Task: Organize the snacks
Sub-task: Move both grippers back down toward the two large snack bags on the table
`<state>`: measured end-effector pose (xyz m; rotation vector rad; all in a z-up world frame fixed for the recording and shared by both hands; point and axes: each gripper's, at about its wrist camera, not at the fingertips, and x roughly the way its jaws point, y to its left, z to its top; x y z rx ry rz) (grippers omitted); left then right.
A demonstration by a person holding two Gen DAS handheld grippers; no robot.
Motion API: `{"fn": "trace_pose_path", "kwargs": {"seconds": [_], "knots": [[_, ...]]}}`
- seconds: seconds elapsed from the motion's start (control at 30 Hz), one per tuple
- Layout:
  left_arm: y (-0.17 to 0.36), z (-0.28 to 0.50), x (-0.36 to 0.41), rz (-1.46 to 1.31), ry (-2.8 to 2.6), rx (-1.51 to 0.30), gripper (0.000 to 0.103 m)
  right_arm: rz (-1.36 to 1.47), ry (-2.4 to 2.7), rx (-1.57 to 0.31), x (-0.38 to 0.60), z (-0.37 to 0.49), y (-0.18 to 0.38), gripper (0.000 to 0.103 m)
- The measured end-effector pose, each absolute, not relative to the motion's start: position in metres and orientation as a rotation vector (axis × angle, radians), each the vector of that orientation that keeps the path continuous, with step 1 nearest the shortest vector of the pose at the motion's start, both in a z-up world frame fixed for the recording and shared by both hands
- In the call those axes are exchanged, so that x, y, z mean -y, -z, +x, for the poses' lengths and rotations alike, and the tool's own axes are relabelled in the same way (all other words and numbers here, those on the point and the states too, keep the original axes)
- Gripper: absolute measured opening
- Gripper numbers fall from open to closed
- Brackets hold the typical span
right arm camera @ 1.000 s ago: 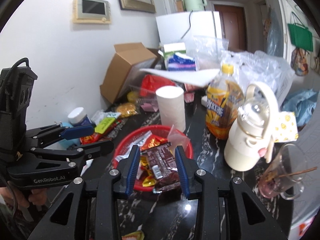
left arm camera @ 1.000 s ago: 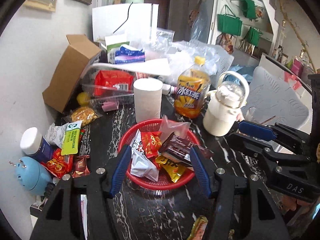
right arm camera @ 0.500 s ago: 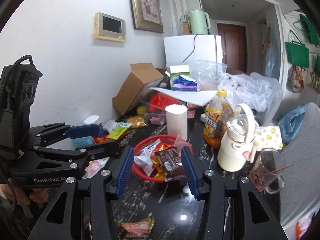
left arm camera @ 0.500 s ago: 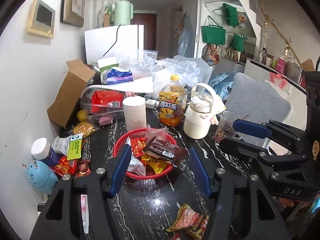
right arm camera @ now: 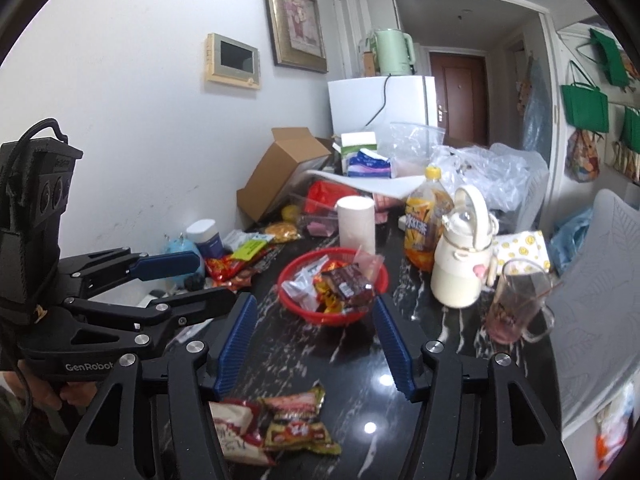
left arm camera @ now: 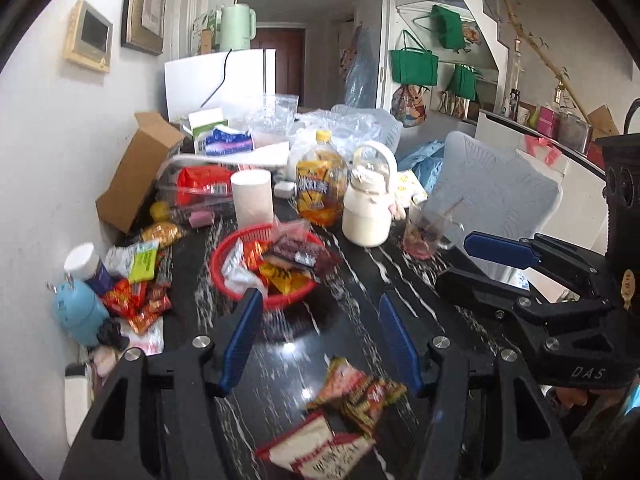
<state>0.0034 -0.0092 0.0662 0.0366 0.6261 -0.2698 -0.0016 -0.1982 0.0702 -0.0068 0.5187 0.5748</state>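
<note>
- The black marble table carries everything; its polished top looks slick, so I judge flat packets would slide rather than lift if pushed from the side.
- The red basket stands mid-table, just near of the paper roll and left of the white jug. It is heaped with packets, a dark brown wrapper on top. It looks like light, springy plastic mesh; the rim is the place to grip it, and it would probably tip if taken on one side only.
- A loose pile of red and yellow snacks lies at the far left by the wall, beside a blue clock.
- Three loose packets lie at the near edge, overlapping: a pale one on the left, a green-edged pair to its right. They seem light, soft and crinkly with slippery film; a crimped end seam is likely the surest hold, since a pinch on the puffed middle may crush the contents or slip.
- The left gripper hangs above the bare table with jaws parted, nothing between them.
- The right gripper has just been opening; its jaws stand apart and empty, the near packets below them.
</note>
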Motion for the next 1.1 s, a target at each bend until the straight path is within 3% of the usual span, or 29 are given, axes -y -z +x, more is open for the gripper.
{"fn": "trace_pose_path", "kwargs": {"seconds": [0.67, 1.1], "knots": [[-0.001, -0.067, 0.008, -0.007, 0.246, -0.718, 0.060, 0.007, -0.603, -0.610, 0.200, -0.071, -0.008, 0.061], [0.047, -0.065, 0.010, -0.066, 0.214, -0.829, 0.060, -0.005, -0.591, -0.717, 0.194, -0.068, 0.034, 0.061]]}}
